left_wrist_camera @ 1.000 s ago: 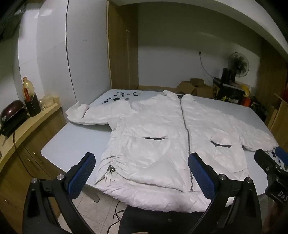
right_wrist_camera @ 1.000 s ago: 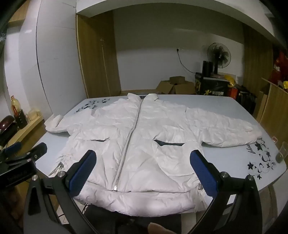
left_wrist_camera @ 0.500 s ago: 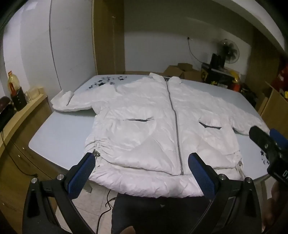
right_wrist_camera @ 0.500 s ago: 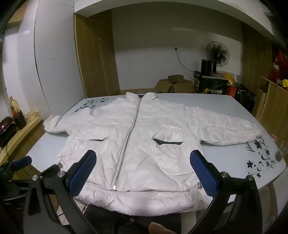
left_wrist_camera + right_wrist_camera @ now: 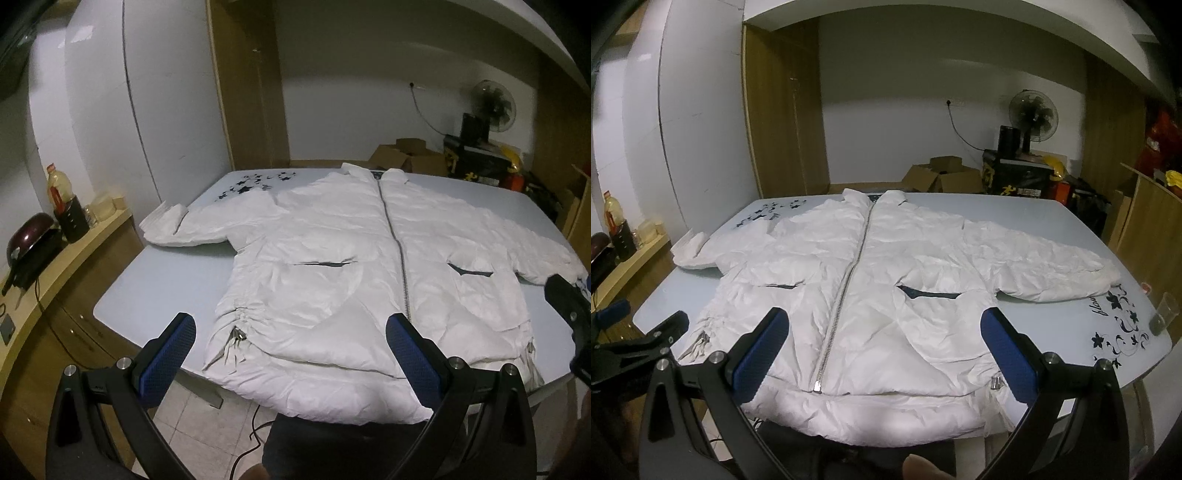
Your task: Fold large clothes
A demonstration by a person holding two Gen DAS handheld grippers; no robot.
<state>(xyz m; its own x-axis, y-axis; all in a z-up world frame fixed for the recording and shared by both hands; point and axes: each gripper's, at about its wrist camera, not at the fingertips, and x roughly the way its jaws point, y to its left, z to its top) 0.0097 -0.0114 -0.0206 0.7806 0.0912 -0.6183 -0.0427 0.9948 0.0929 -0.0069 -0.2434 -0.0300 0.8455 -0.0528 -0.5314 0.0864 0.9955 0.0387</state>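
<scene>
The jacket (image 5: 886, 295) lies flat, zipped, front up on the bench (image 5: 1052, 317), sleeves spread, hem overhanging the near edge. No fold is made. Left hand-held gripper (image 5: 290, 347) and right hand-held gripper (image 5: 884, 343) hover spread wide, grasping nothing. All folding remains.

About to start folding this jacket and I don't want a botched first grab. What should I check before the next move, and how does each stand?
1. Jacket spread flat, front up: ok.
2. Zipper closed: ok.
3. Both sleeves laid out to the sides, left sleeve and right sleeve: ok.
4. Left gripper open and holding nothing: ok.
5. Right gripper open and holding nothing: ok.
6. Folding room on the table: not ok; the hem overhangs the near edge and a cup stands near the right cuff.
</scene>
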